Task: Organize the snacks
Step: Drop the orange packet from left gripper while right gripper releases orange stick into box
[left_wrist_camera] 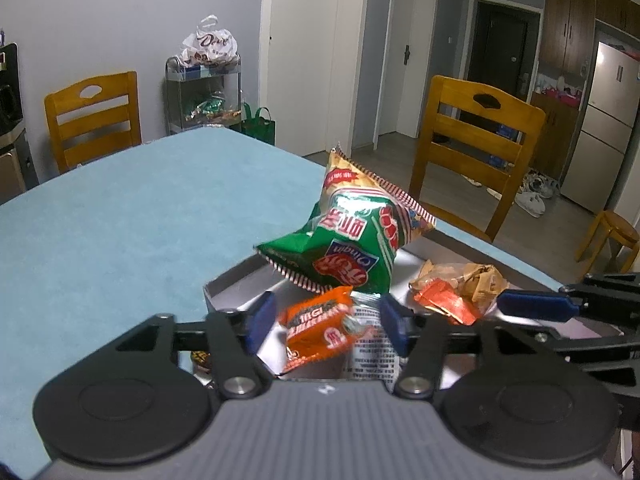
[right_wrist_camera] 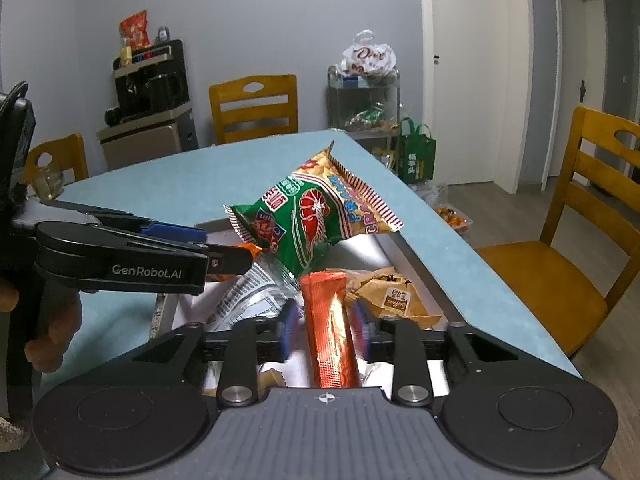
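Two grippers work over a grey snack box on the light-blue counter (left_wrist_camera: 120, 216).

The shallow grey rectangular box (left_wrist_camera: 224, 280) sits near the counter's edge, with a wooden slat-back chair (left_wrist_camera: 476, 140) just beyond. Leaning up against the box's far rim is a large green prawn-cracker bag with red-striped ends (right_wrist_camera: 316, 216), the biggest of the snacks. Inside the box lie a crumpled tan paper-wrapped snack (right_wrist_camera: 392, 296) and a clear packet with printed text (right_wrist_camera: 248, 300). The left gripper (left_wrist_camera: 326, 328) has its blue-padded jaws moderately apart on either side of a small orange sunflower-seed packet (left_wrist_camera: 320, 326); whether the pads press it I cannot tell. The right gripper (right_wrist_camera: 326, 328) has its jaws narrowed around a long orange-red foil stick packet (right_wrist_camera: 330, 328), pads touching its sides.
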